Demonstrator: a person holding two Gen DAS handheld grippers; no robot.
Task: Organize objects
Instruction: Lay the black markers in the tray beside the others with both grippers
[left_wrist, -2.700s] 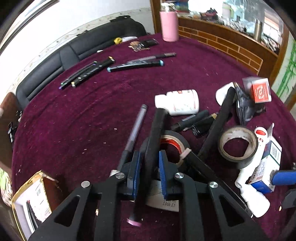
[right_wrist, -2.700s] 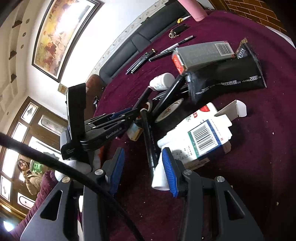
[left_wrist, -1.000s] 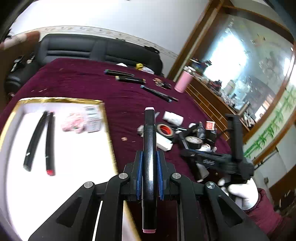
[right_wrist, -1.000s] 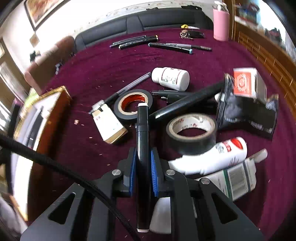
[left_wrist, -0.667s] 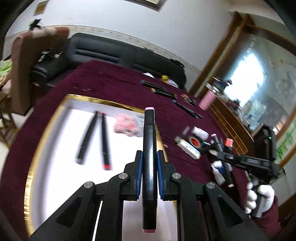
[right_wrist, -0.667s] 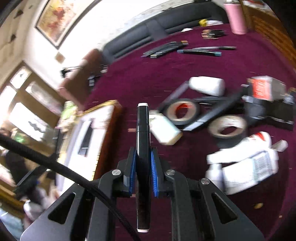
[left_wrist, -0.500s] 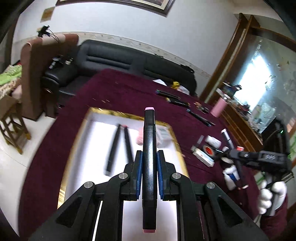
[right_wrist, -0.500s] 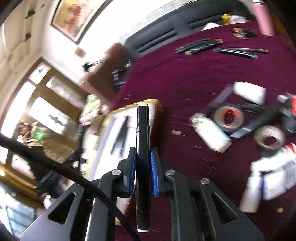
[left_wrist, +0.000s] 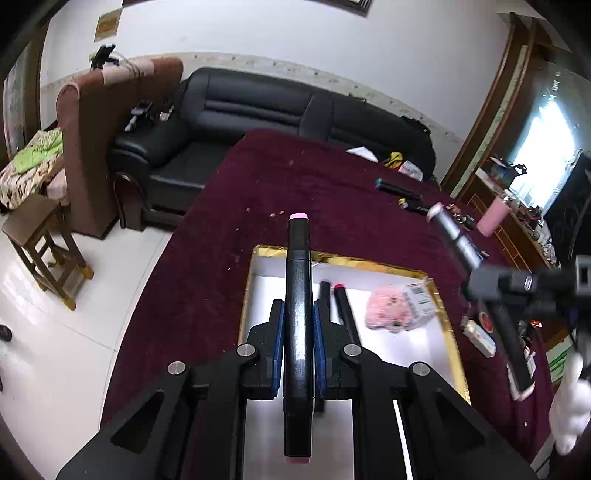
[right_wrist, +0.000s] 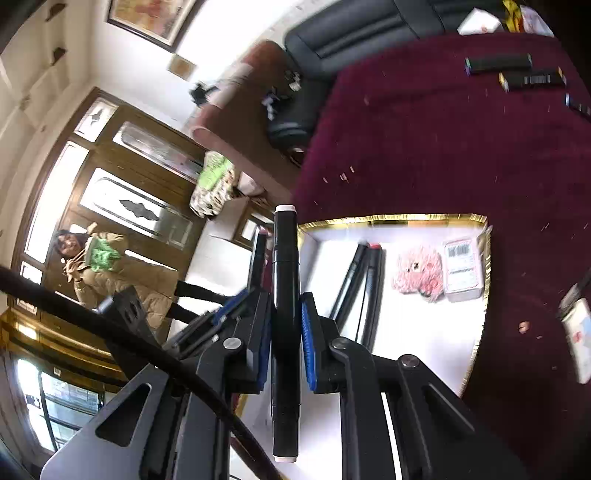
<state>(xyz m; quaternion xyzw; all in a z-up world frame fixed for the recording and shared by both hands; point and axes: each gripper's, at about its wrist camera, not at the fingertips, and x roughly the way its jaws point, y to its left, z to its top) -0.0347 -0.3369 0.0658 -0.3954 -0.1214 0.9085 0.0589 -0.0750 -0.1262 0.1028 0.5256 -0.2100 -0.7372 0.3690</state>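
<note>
My left gripper (left_wrist: 298, 317) is shut on a black marker with pink ends (left_wrist: 298, 295), held above the near end of a white tray with a gold rim (left_wrist: 388, 266). My right gripper (right_wrist: 285, 306) is shut on a black marker with white ends (right_wrist: 285, 280), held over the left part of the same tray (right_wrist: 406, 219). Two black markers (right_wrist: 364, 280) lie side by side in the tray, also visible in the left wrist view (left_wrist: 345, 306). The right gripper shows at the right edge of the left wrist view (left_wrist: 517, 282).
A pink fluffy item (right_wrist: 419, 273) and a small barcoded box (right_wrist: 461, 264) lie in the tray. More markers (right_wrist: 517, 72) lie on the maroon tablecloth (right_wrist: 424, 147). Tape and boxes (left_wrist: 480, 332) sit right of the tray. A black sofa (left_wrist: 258, 110) stands beyond.
Both grippers picked up a marker from the clutter and carried it left to the tray. Both now hover over the tray, closer than half a second ago.
</note>
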